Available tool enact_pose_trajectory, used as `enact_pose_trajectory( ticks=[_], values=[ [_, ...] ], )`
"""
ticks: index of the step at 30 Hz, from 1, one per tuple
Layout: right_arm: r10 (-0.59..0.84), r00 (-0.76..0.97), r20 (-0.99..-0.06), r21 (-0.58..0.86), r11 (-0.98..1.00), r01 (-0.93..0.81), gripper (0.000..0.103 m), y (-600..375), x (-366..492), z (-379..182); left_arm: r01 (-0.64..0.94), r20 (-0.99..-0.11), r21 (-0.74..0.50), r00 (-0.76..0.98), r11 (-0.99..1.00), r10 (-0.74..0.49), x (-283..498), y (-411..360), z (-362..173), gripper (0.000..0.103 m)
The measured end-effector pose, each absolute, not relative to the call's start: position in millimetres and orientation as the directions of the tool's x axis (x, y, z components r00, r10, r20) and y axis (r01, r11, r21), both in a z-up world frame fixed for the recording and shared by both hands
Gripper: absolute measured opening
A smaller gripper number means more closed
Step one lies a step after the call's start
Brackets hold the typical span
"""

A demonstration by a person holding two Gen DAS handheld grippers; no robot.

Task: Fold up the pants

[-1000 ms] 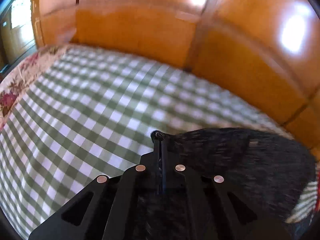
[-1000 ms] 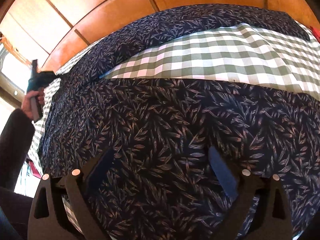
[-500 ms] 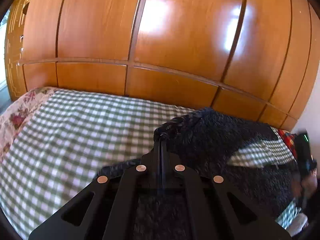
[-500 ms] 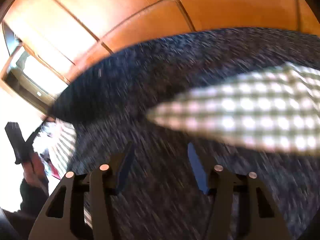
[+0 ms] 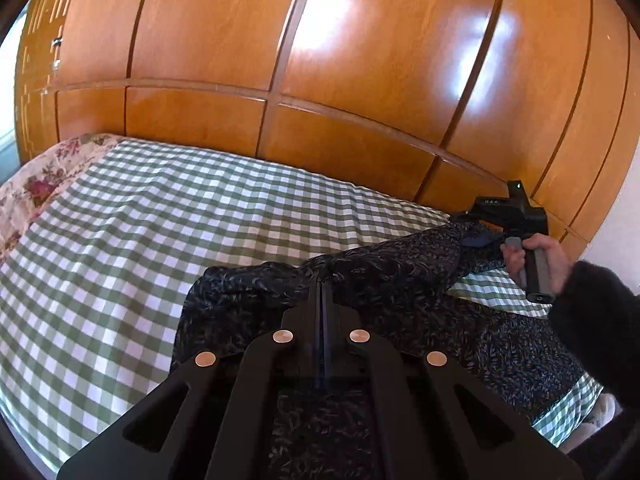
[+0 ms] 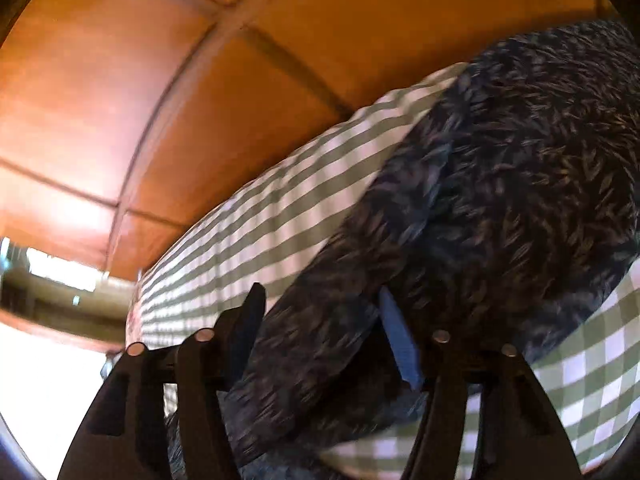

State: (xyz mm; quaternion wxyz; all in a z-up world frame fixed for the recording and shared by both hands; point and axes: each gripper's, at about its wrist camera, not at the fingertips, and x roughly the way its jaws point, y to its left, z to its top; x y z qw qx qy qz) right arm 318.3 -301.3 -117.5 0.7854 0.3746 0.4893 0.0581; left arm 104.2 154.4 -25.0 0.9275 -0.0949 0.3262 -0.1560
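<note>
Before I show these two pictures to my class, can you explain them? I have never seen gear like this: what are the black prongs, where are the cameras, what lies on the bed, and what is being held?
There is no robot here. A person holds a hand-operated two-finger gripper in each hand, and each gripper carries a wide-angle camera looking along its fingers, hence the curved edges.

In the left camera's picture, the left gripper is pinched shut on a fold of dark leaf-print pants. At the right edge, the person's hand grips the other tool's handle.

In the right camera's picture, the right gripper has a bunch of the pants between its blue-padded fingers; its jaws have just been closing. The blur hides whether the pads press.

The pants lie on a green checked bedspread, before a wooden wardrobe.
</note>
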Motion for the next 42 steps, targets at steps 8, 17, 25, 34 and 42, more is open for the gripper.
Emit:
enact_pose_trajectory(
  ticks=[8,17,25,34,42],
  values=[
    [0.389,0.564,-0.728,0.599,0.761,0.248,0.006,-321,338,-99,0.187,-0.593,-0.257,0.745,0.948,-0.307,130,163,-20,0.000],
    [0.493,0.644,-0.584,0.600,0.797,-0.066,0.006,-308,243,-13,0.043,-0.537,-0.215,0.829,0.976,-0.155,162,204,19,0.000],
    [0.578,0.538,-0.613,0.597,0.786,-0.165,0.005,-292,100,-42,-0.016,-0.622,-0.233,0.771,0.972,-0.137,98,221,-24,0.000],
    [0.511,0.413,-0.754,0.534,0.843,-0.068,0.005,-283,58,-128,-0.156,-0.739,-0.351,0.651,0.923,-0.170,43,240,-90,0.000],
    [0.505,0.414,-0.757,0.535,0.843,-0.049,0.005,-281,66,-139,-0.163,-0.627,-0.666,0.651,0.728,-0.428,14,273,-90,0.000]
  ],
)
